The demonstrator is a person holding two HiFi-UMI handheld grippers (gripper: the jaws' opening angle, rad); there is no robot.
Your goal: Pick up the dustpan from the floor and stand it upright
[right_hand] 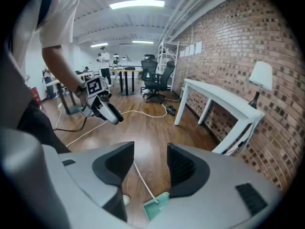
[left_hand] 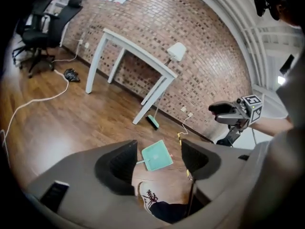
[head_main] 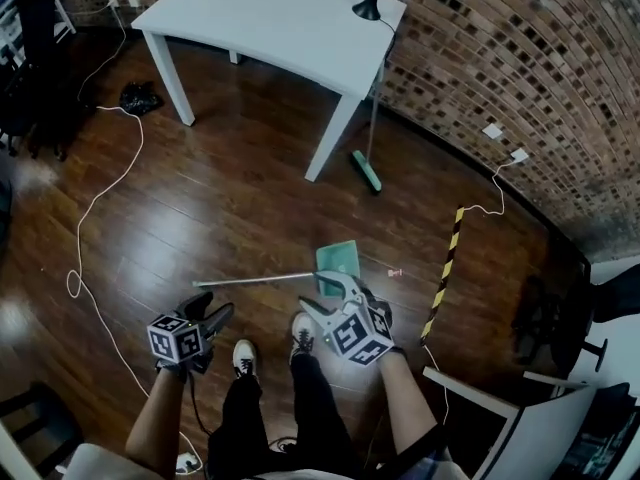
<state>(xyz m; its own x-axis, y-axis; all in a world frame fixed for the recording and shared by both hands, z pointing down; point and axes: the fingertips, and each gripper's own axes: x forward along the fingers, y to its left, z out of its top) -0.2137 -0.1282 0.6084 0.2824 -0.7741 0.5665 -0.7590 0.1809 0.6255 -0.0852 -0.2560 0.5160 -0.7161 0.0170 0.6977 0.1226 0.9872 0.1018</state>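
Fingers on both grippers stand spread apart, with nothing pinched between the pads.

Head view: the left gripper (head_main: 212, 310) hangs at lower left and the right gripper (head_main: 326, 298) at lower centre, both over the dark wooden floor (head_main: 230, 198). The dustpan (head_main: 338, 260) lies flat on the floor just above the right gripper in the frame. Its teal pan is to the right and its thin pale handle runs left. The person's white shoes (head_main: 243, 356) show between the grippers. A white table (head_main: 270, 18) fills the upper middle. A broom (head_main: 366, 171) with a teal head stands by the table's right leg, near the brick wall (head_main: 500, 58). A white cable (head_main: 100, 198) loops down the left side.

Left gripper view: the teal pan shows in the gap between the two grey fingers (left_hand: 119, 163). It lies on the floor beyond them, untouched. The right gripper appears at middle right.

Right gripper view: the dustpan's handle runs down through the gap between the fingers (right_hand: 188, 168) to the pan at bottom centre, clear of both pads. The left gripper shows at middle left. A lamp (right_hand: 261, 75) stands on the table at right.
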